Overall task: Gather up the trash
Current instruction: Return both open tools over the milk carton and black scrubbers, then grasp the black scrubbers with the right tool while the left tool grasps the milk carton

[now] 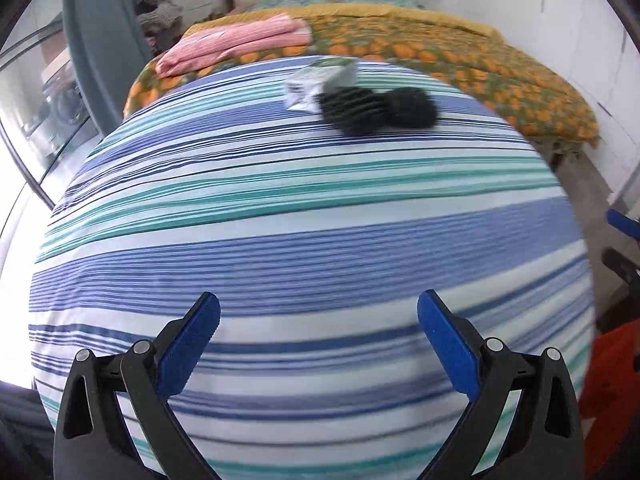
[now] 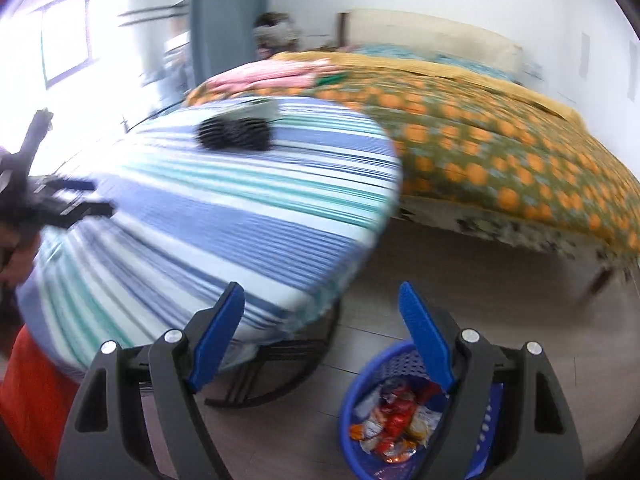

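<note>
— Trash first: where is it?
— Crumpled wrappers (image 2: 394,424) fill the bottom of a blue basket (image 2: 362,390) standing on the floor (image 2: 460,292), just beside the table's dark legs. On the striped table (image 1: 280,248) lies a small white and green carton (image 1: 320,82), near the far edge, touching a dark ribbed bundle (image 1: 378,110).
— What is the bundle?
— Blurred in both views; black and knobbly is all I can tell.
— And the left hand-held gripper (image 1: 319,322)?
— Its blue fingers are spread wide with nothing between them, low over the near part of the striped cloth, well apart from the carton.
— The right hand-held gripper (image 2: 322,312)?
— Also wide open and empty. It hangs beyond the table's right edge, and the basket shows below its right finger.
— What lies behind?
— A bed (image 1: 460,52) under an orange-patterned cover, just past the table, with a folded pink cloth (image 1: 236,42) on its left side. A blue-grey curtain (image 1: 104,20) hangs at the left, by a bright window.
</note>
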Demonstrator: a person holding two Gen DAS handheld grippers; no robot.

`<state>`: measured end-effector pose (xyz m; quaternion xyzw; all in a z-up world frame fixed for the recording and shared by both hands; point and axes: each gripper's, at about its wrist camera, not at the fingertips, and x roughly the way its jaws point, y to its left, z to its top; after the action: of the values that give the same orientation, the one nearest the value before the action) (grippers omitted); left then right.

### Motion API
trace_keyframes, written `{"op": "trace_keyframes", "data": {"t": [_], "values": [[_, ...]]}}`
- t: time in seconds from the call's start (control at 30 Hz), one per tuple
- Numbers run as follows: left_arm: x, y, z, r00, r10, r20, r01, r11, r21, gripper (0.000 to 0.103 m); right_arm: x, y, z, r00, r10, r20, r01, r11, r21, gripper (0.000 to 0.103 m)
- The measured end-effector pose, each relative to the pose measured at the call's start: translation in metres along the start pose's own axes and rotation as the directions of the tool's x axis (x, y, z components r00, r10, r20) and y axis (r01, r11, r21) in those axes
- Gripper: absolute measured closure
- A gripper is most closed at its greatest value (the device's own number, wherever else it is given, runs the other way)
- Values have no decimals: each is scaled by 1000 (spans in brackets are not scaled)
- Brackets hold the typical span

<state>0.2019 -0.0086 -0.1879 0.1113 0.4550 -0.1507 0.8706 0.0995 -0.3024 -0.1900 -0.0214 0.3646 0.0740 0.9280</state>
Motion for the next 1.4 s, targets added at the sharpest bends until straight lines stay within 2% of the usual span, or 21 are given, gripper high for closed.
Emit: {"op": "trace_keyframes", "data": {"t": [0.1, 0.2, 0.27, 0.4, 0.5, 0.57, 0.73, 0.83, 0.9, 0.93, 1.03, 1.07, 1.13, 1.23, 1.3, 1.4], "values": [[14, 24, 3, 999, 49, -5, -50, 998, -24, 5, 9, 17, 15, 999, 35, -14, -36, 998, -46, 25], [20, 38, 6, 1000, -15, -18, 14, 997, -77, 5, 21, 26, 36, 996, 89, -33, -90, 995, -52, 25], [22, 40, 8, 1000, -11, -15, 10, 997, -74, 5, 34, 32, 54, 992, 112, -54, -115, 991, -67, 25], [22, 38, 8, 1000, -5, -12, 4, 997, -81, 5, 68, 45, 92, 990, 104, -98, -122, 973, -196, 25], [22, 37, 6, 1000, -3, -9, 2, 996, -84, 5, 101, 60, 123, 991, 75, -115, -107, 945, -310, 24], [21, 37, 6, 1000, -4, -8, 3, 996, -86, 5, 121, 64, 137, 988, 66, -137, -111, 928, -355, 15], [21, 37, 7, 1000, -5, -8, 4, 996, -85, 5, 169, 88, 167, 984, 30, -173, -116, 853, -510, 15], [21, 36, 7, 1000, -7, -8, 6, 996, -84, 5, 184, 96, 179, 980, 51, -190, -151, 813, -563, 15], [21, 36, 7, 1000, -7, -8, 7, 996, -84, 5, 191, 98, 184, 972, 82, -221, -195, 805, -560, 16], [21, 36, 7, 1000, -7, -8, 7, 996, -84, 5, 193, 98, 185, 965, 99, -242, -221, 805, -550, 17], [21, 36, 7, 1000, -7, -8, 7, 996, -84, 5, 191, 96, 182, 942, 150, -299, -289, 816, -501, 44], [21, 36, 7, 1000, -7, -8, 7, 996, -84, 5, 188, 95, 180, 945, 140, -296, -278, 821, -499, 53], [21, 36, 7, 1000, -7, -8, 6, 996, -84, 5, 178, 92, 176, 947, 125, -295, -259, 839, -478, 60], [21, 37, 7, 1000, -7, -8, 6, 996, -84, 5, 154, 78, 173, 951, 109, -288, -220, 895, -388, 61], [21, 37, 7, 1000, -6, -8, 5, 996, -85, 5, 132, 62, 169, 953, 103, -285, -184, 944, -275, 61], [21, 37, 9, 1000, -7, -12, 6, 997, -81, 5, 110, 46, 160, 948, 62, -312, -116, 981, -157, 61]]}}
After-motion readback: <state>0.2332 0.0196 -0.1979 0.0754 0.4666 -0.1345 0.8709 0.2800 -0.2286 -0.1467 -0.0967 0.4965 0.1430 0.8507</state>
